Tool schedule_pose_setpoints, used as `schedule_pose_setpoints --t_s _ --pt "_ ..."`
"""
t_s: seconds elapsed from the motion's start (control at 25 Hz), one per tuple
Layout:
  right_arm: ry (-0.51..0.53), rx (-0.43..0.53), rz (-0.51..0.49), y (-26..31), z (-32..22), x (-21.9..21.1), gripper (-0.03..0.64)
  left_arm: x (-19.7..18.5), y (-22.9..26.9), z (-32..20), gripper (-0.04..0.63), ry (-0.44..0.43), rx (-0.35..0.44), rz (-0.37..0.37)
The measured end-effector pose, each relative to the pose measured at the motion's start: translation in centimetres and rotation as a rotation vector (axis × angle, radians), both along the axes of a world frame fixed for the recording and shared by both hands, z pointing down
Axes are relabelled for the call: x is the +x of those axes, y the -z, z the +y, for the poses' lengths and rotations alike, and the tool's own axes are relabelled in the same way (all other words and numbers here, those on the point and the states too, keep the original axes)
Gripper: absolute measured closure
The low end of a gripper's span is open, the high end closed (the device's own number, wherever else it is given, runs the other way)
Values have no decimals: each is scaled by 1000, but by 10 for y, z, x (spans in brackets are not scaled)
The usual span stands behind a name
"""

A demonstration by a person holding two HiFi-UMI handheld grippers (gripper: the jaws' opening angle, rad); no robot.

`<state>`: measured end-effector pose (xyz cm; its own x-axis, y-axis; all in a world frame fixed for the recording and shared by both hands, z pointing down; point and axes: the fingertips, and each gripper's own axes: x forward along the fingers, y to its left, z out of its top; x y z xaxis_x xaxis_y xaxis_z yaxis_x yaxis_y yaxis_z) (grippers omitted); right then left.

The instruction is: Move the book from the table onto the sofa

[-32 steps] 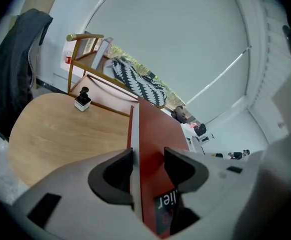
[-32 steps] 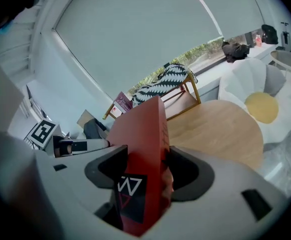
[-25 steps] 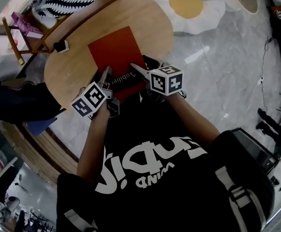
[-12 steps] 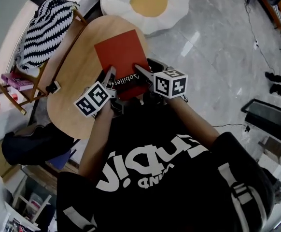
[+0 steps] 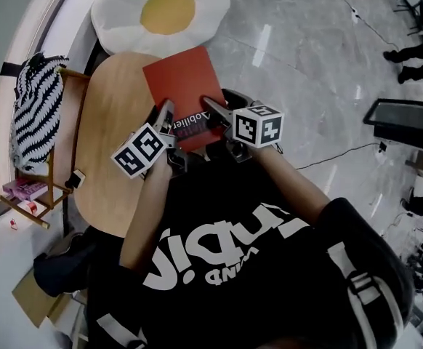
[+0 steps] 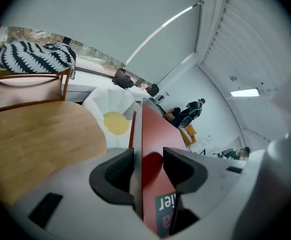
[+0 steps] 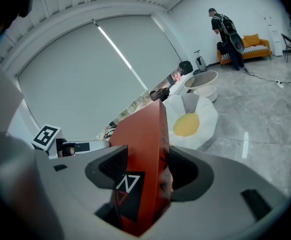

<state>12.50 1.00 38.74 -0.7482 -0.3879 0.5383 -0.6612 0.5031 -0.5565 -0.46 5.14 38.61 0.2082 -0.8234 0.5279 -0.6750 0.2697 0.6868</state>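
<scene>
Book [image 5: 179, 86] over table [image 5: 110, 137] edge | left gripper [image 5: 168, 109] clamps it, jaws just closing tighter | right gripper [image 5: 211, 106] clamps it

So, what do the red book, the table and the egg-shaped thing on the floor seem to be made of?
The book: paper, matte red card cover; pale page edges show. The table: wood or veneer, light grain, soft sheen. The egg-shaped cushion: probably padded fabric, judging by its puffy white lobes and yellow centre.

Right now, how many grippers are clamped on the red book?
2. The left gripper, whose jaws have just closed further, grips the red book on its near edge, left side; the right gripper grips the right side.
</scene>
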Motion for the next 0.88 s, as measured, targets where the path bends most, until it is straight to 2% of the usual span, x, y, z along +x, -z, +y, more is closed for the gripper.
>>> schedule_pose_setpoints --t_s 0.2,0.36,0.6,0.88 --pt "-64 10 -10 4 -20 39 374 36 0 -23 407 -49 -6 13" --pt "-76 20 -18 7 -41 67 376 64 2 -46 406 -60 2 7" --pt "-36 53 -20 10 -67 93 376 89 2 -70 407 -17 27 29" --pt "-8 77 -10 16 -96 111 376 109 11 -99 407 -2 44 3"
